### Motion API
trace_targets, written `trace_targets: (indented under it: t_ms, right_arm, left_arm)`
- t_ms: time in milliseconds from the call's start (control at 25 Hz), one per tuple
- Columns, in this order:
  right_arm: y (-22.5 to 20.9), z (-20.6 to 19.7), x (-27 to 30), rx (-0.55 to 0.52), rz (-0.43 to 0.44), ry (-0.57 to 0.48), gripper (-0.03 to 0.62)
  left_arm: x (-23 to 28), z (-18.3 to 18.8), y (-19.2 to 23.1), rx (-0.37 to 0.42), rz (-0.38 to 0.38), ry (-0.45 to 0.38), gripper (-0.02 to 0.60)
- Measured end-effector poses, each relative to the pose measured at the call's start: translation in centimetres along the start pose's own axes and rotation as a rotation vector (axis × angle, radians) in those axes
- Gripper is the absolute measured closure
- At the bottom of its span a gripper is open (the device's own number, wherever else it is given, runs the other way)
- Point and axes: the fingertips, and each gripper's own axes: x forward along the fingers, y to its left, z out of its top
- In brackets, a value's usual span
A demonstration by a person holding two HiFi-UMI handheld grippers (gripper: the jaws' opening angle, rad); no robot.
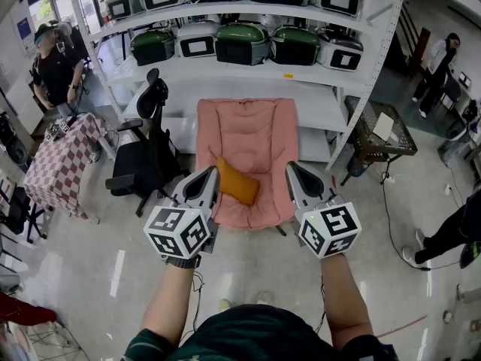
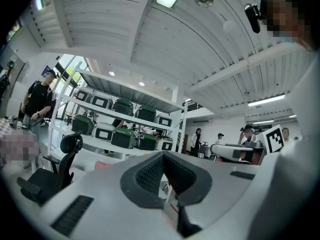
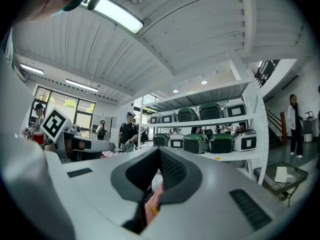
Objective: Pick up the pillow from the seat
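An orange pillow (image 1: 237, 181) lies tilted on the seat of a pink padded chair (image 1: 248, 130) in the head view. My left gripper (image 1: 209, 173) is held level just left of the pillow, short of the seat's front, with its jaws together and nothing between them. My right gripper (image 1: 294, 170) is level at the chair's right front corner, jaws also together and empty. In the left gripper view the left gripper (image 2: 163, 156) points at the shelving. In the right gripper view a strip of the pink chair (image 3: 152, 204) shows under the right gripper (image 3: 159, 151).
A black office chair (image 1: 146, 156) stands left of the pink chair. White shelving (image 1: 240, 10) with green and white cases rises behind it. A checkered table (image 1: 64, 160) and a person (image 1: 56, 70) are at far left, a wire basket table (image 1: 383, 134) at right.
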Motion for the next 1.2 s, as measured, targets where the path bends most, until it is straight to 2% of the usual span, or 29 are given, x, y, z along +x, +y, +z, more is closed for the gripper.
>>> trace_targets:
  t_ms: [440, 680, 880, 1200]
  right_arm:
    - [-0.9, -0.2, -0.4, -0.003, 0.007, 0.002, 0.592]
    - [-2.1, -0.2, -0.8, 0.04, 0.034, -0.004, 0.591]
    - [-3.5, -0.6, -1.5, 0.088, 0.04, -0.024, 0.591]
    - [-5.6, -1.3, -2.0, 0.092, 0.084, -0.046, 0.591]
  left_arm:
    - [0.8, -0.3, -1.0, 0.004, -0.003, 0.006, 0.575]
    - [1.5, -0.3, -1.7, -0.006, -0.003, -0.004, 0.575]
    - [1.5, -0.9, -2.0, -0.01, 0.017, -0.016, 0.575]
    - [2.5, -2.0, -3.3, 0.008, 0.08, -0.012, 0.575]
